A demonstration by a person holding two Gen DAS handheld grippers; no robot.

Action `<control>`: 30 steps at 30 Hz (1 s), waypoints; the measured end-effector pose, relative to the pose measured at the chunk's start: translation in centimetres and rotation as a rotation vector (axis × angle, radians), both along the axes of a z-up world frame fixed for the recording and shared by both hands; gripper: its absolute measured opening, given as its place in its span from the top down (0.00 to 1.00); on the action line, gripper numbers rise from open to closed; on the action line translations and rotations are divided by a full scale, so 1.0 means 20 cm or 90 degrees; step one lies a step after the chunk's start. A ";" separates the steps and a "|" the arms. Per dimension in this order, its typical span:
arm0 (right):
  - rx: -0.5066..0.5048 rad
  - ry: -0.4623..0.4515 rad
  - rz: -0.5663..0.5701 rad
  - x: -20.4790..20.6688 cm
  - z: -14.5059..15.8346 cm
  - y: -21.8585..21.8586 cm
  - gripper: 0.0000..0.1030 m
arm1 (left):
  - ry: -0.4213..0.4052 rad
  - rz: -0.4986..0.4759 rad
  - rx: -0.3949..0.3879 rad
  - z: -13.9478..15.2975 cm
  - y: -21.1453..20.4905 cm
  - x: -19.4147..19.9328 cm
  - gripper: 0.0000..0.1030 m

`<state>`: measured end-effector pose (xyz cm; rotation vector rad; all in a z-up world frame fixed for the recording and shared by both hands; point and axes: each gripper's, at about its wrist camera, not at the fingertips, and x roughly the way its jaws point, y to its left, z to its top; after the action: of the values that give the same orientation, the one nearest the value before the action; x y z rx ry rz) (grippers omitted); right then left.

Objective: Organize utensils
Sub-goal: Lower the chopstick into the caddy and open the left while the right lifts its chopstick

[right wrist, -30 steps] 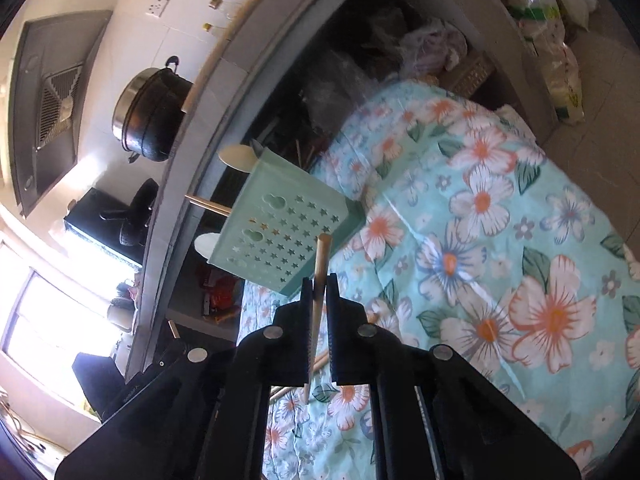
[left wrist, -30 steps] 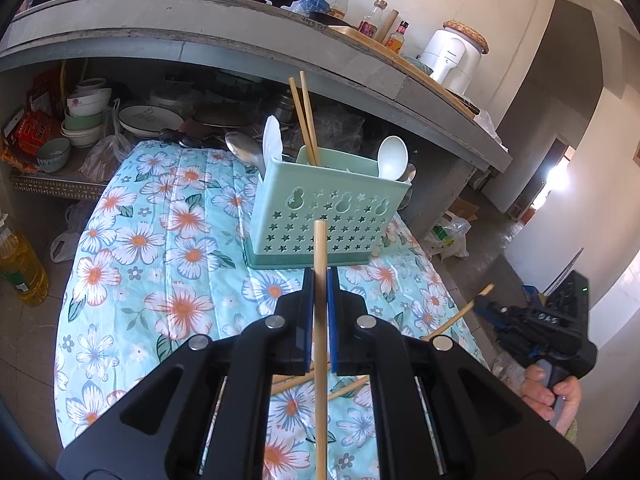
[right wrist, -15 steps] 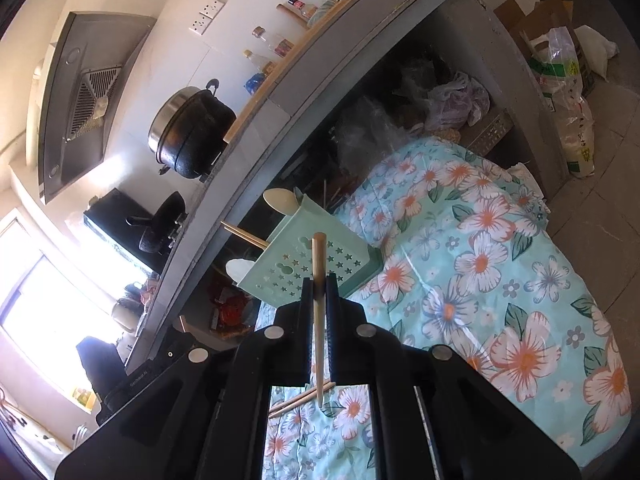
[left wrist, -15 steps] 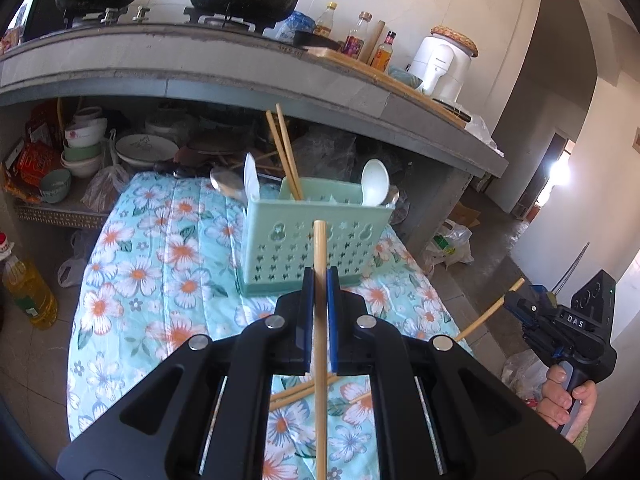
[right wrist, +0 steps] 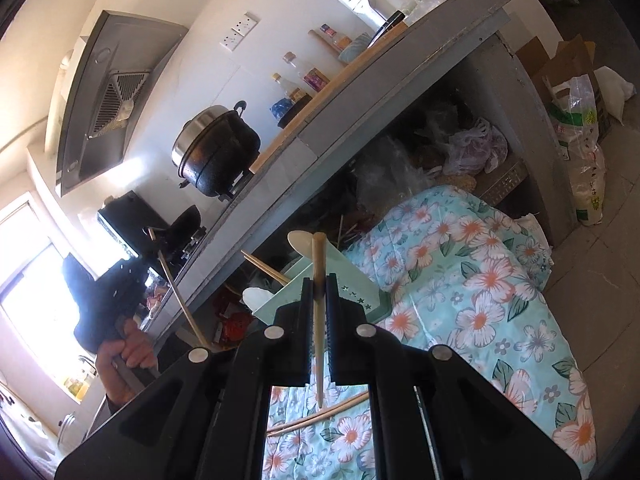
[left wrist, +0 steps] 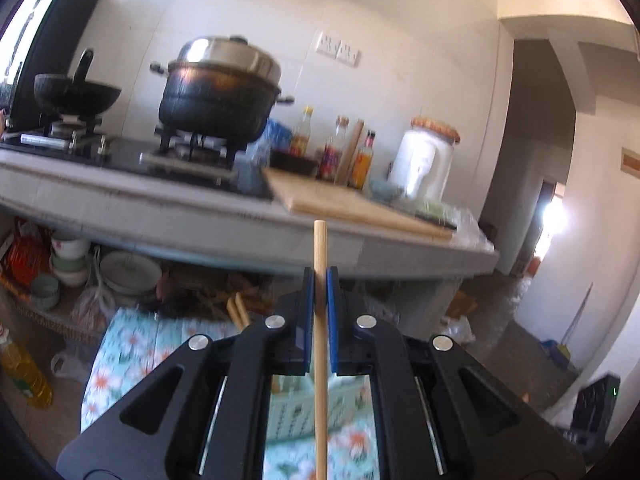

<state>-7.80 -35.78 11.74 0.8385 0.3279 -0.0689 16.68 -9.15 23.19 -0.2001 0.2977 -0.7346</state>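
Note:
My left gripper (left wrist: 320,280) is shut on a wooden chopstick (left wrist: 320,248) that stands upright between its blue pads, raised to counter height. The mint green utensil basket (left wrist: 294,416) shows only below, between the gripper's arms, with two chopstick tips (left wrist: 239,312) poking up beside it. My right gripper (right wrist: 319,284) is shut on another chopstick (right wrist: 319,256), in front of the green basket (right wrist: 352,276), which holds white spoons (right wrist: 301,242) and chopsticks. Two loose chopsticks (right wrist: 316,414) lie on the floral cloth (right wrist: 472,280). The left gripper (right wrist: 108,292) with its chopstick shows at the left, held by a hand.
A grey counter (left wrist: 160,212) carries a black pot (left wrist: 218,92), a wok (left wrist: 76,94), bottles, a wooden board (left wrist: 340,204) and a white appliance (left wrist: 424,160). Bowls and plates (left wrist: 72,264) sit under it. An oil bottle (left wrist: 24,376) stands on the floor at left. Bags (right wrist: 576,148) lie right.
The left gripper has risen with its chopstick, so the basket dropped low in its view and the stove top came level. The right gripper rose a little, still holding its chopstick.

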 end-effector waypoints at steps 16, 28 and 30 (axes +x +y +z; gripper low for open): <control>0.007 0.027 0.018 0.11 -0.08 -0.01 0.94 | -0.078 0.014 0.106 -0.13 -0.55 0.38 0.95; 0.021 0.035 0.021 0.13 -0.12 -0.03 0.94 | -0.150 0.036 0.070 -0.04 -0.56 0.35 0.96; 0.033 0.037 0.025 0.14 -0.14 -0.03 0.94 | -0.150 0.039 0.072 -0.04 -0.58 0.37 0.95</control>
<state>-4.94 -36.39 8.89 0.8818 0.4024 -0.0482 24.16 -20.71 22.46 -0.0144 0.1073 -0.6709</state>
